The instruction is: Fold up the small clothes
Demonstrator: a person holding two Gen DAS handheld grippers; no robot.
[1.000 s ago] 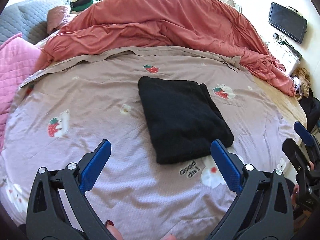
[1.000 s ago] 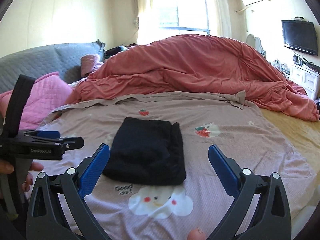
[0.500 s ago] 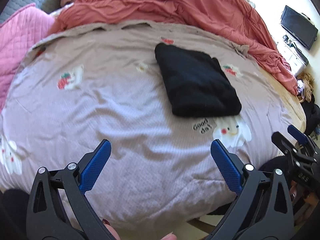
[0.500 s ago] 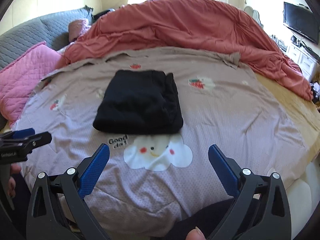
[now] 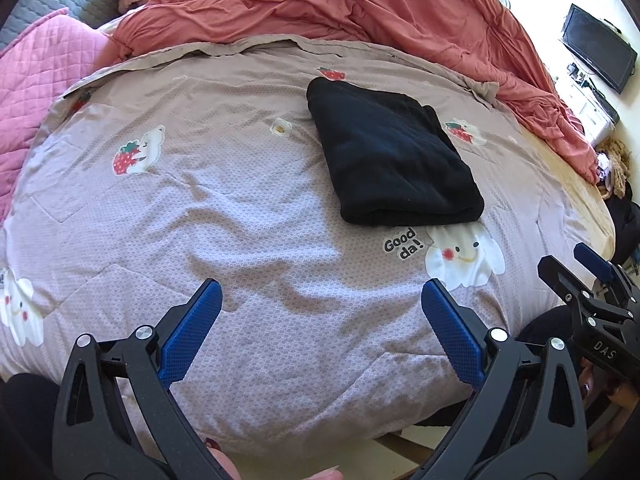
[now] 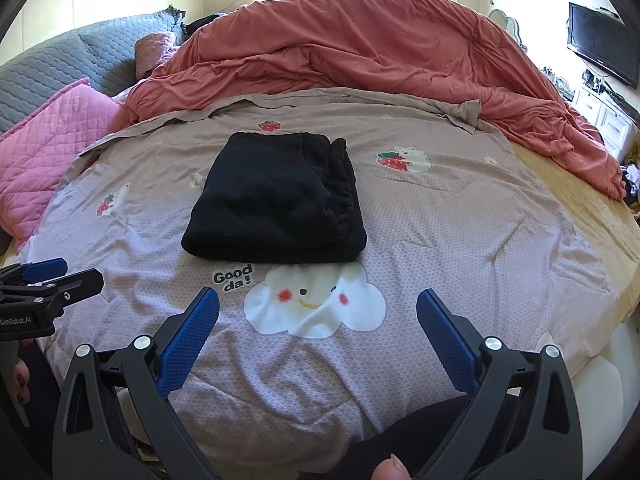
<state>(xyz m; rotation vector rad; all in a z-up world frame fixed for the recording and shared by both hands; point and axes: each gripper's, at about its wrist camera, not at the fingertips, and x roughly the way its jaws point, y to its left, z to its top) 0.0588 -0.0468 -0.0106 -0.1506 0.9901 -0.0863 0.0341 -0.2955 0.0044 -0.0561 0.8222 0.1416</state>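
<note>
A black garment (image 5: 390, 156) (image 6: 276, 200) lies folded into a thick rectangle on the lilac printed bedsheet (image 5: 224, 208) (image 6: 460, 216), just beyond a white cloud print. My left gripper (image 5: 318, 308) is open and holds nothing, hovering over the sheet's near edge, well short and left of the garment. Equally open with nothing in it, my right gripper (image 6: 318, 312) hangs above the cloud print, in front of the garment. Each gripper shows at the edge of the other's view: the right gripper (image 5: 596, 276), the left gripper (image 6: 44, 276).
A rumpled salmon duvet (image 5: 340, 8) (image 6: 380, 48) is heaped across the far side of the bed. Pink quilted pillow (image 5: 44, 64) (image 6: 48, 148) and grey headboard lie at left. A TV (image 6: 604, 52) and white cabinet stand at right. The bed's near edge drops off below the grippers.
Both grippers have pulled back from the garment towards the bed's near edge and risen, so the garment looks farther off. Both stayed open; the garment has not moved.
</note>
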